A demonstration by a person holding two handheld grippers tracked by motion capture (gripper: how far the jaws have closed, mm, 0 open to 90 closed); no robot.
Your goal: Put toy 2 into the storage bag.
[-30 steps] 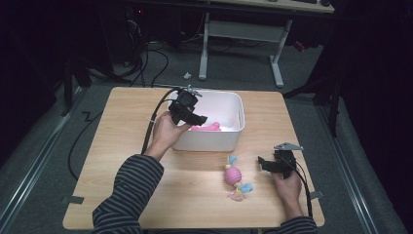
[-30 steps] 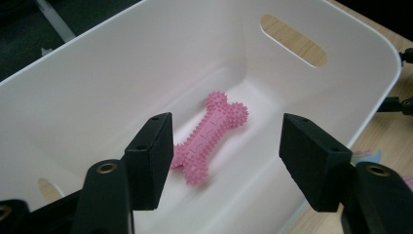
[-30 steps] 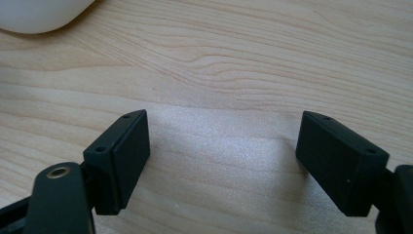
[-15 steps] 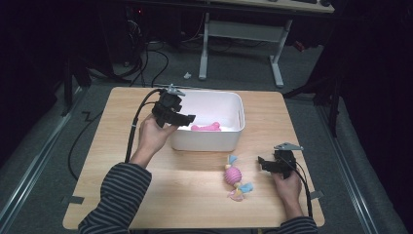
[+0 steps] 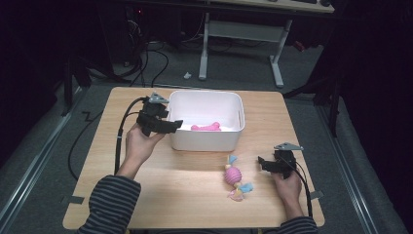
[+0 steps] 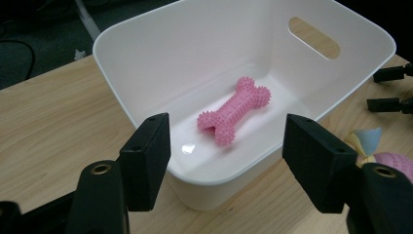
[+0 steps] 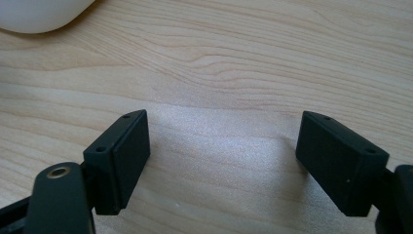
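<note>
From the high view, I have the left gripper (image 5: 176, 124) held at the left wall of the white bin (image 5: 207, 93), its fingers apart with nothing between them. The pink bone (image 5: 205, 127) lies flat on the bin's floor. The right gripper (image 5: 260, 163) sits low over the desk (image 5: 185, 195), just to the right of the ball toy (image 5: 233, 174), which lies on the desk in front of the bin with its coloured tails out at both ends.

In the left gripper view, my fingers (image 6: 148, 161) stand wide apart above the near rim, and the bone (image 6: 234, 110) lies between and beyond them, untouched. It is covered in small nubs and looks like soft rubber: light, a little springy and not fragile. The narrow middle would be the place to grip it, since the knobbed ends would stop it from sliding out. The ball toy (image 6: 389, 158) peeks in at the right edge.

In the right gripper view, the fingers (image 7: 122, 156) are apart over bare wood, holding nothing, and a corner of the bin (image 7: 39, 12) shows at the top left. I judge the ball toy to be light too, with a ribbed round body that may roll or squirt out under a pinch. I would close across the middle of the ball rather than on the limp tails.
</note>
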